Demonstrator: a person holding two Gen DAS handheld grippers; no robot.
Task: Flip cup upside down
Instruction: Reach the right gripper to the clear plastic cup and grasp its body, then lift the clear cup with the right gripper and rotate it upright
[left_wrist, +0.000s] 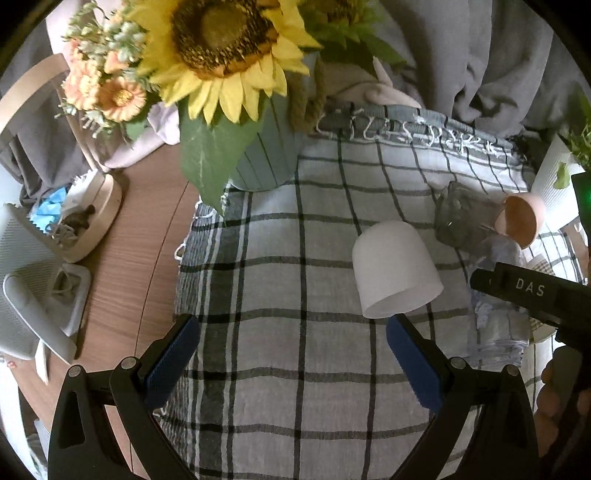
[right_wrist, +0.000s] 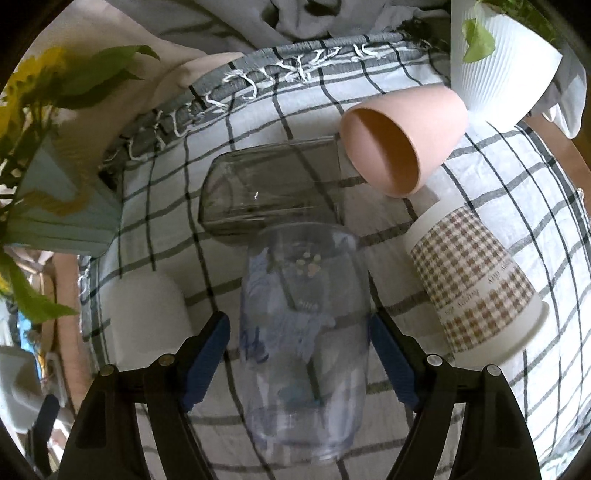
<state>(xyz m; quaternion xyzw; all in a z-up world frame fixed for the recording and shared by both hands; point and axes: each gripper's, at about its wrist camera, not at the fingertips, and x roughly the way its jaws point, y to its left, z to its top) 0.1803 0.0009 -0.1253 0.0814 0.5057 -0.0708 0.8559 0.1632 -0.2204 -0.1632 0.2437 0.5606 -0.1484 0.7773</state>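
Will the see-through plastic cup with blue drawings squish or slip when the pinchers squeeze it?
The clear plastic cup with blue drawings looks thin-walled, so it may flex. Its smooth sides might slip against the right gripper pads. Probably light and easily tipped.

Left wrist cam: above the checked cloth (left_wrist: 280, 266), tilted down and forward, white cup (left_wrist: 395, 269) near, vase (left_wrist: 266, 155) beyond. Right wrist cam: lower and closer, looking along its fingers at the clear cup (right_wrist: 306, 325) filling centre frame. Shared: cloth, white cup (right_wrist: 147, 314), grey glass (left_wrist: 458, 214) (right_wrist: 273, 192), pink cup (left_wrist: 521, 219) (right_wrist: 402, 140), vase (right_wrist: 62, 206).
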